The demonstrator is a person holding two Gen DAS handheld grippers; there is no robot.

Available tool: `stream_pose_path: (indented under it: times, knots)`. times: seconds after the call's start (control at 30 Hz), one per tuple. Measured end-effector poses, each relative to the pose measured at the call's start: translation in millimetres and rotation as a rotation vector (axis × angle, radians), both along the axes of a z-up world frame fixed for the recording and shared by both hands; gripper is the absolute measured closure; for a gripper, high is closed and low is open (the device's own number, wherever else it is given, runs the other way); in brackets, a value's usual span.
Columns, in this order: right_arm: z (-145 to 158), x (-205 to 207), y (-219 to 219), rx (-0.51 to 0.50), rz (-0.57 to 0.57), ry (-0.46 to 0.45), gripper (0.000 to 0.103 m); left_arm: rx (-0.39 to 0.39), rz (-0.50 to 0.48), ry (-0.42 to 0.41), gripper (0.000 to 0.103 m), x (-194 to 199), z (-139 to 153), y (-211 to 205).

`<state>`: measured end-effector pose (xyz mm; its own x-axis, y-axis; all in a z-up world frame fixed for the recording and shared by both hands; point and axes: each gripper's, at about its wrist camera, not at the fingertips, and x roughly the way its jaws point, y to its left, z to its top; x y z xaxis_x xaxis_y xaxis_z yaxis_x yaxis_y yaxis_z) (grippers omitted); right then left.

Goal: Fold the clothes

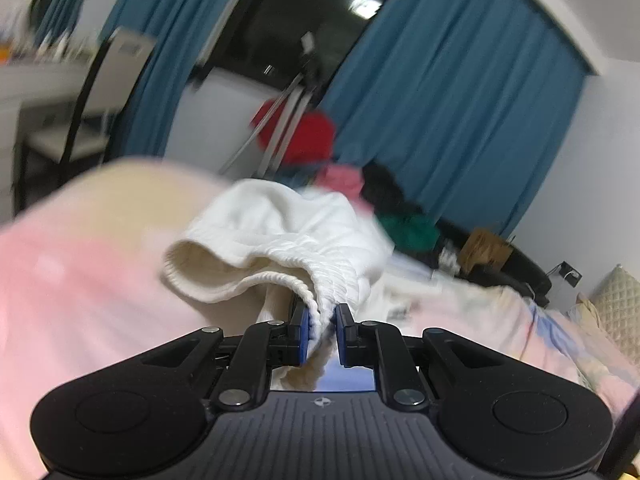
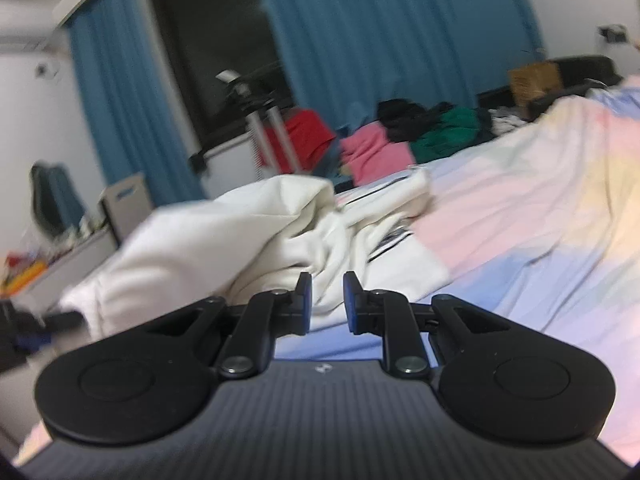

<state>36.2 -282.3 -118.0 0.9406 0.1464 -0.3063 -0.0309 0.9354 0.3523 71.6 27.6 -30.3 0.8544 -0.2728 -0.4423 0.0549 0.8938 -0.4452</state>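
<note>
A white garment (image 1: 280,236) with a ribbed elastic hem lies bunched on the pastel bedspread (image 1: 80,280). My left gripper (image 1: 320,312) is shut on its gathered hem, which is pinched between the blue pads. In the right wrist view the same white garment (image 2: 224,236), with black stripes on one part, is spread in a crumpled heap ahead. My right gripper (image 2: 327,280) hovers just in front of its near edge, jaws a little apart, with nothing between them.
A pile of clothes, red (image 2: 304,136), pink (image 2: 372,152), black and green (image 2: 444,132), sits at the bed's far side. Blue curtains (image 2: 360,32) flank a dark window. A tripod (image 1: 288,112) stands by the bed; a desk and chair (image 1: 92,92) stand left.
</note>
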Motion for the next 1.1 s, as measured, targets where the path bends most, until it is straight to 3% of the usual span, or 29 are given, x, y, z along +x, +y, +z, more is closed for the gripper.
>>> stream_pose_path:
  times: [0.1,0.2,0.37,0.5,0.53,0.6,0.63,0.67,0.87,0.97,1.0,1.1]
  knots:
    - [11,-3,16,-0.046,0.119,0.013,0.082,-0.115,0.055,0.118,0.087,-6,-29,19]
    - [26,2,33,-0.062,0.271,0.034,0.082,-0.178,0.074,0.17,0.085,-7,-50,32]
    - [61,50,96,-0.22,0.467,0.038,0.078,-0.284,0.053,0.272,0.079,9,-78,43]
    - [88,98,157,-0.357,0.631,0.055,0.039,-0.449,0.058,0.323,0.066,24,-109,63]
    - [88,115,177,-0.404,0.676,0.099,0.038,-0.45,0.061,0.317,0.064,27,-112,66]
    - [81,145,217,-0.509,0.752,0.178,0.038,-0.438,0.066,0.301,0.055,33,-117,71]
    - [74,158,236,-0.566,0.783,0.213,0.038,-0.43,0.074,0.307,0.037,36,-120,73]
    - [68,170,256,-0.622,0.813,0.248,0.038,-0.422,0.084,0.317,0.028,39,-124,74]
    - [15,194,328,-0.915,0.899,0.392,0.038,-0.403,0.044,0.279,0.022,60,-137,76]
    - [-8,188,333,-1.128,0.84,0.326,0.041,-0.387,0.029,0.26,0.02,55,-143,73]
    - [-11,187,333,-1.171,0.818,0.299,0.049,-0.382,0.025,0.256,0.02,55,-144,73]
    - [9,188,309,-1.099,0.707,0.231,0.083,-0.383,0.018,0.236,0.021,54,-142,72]
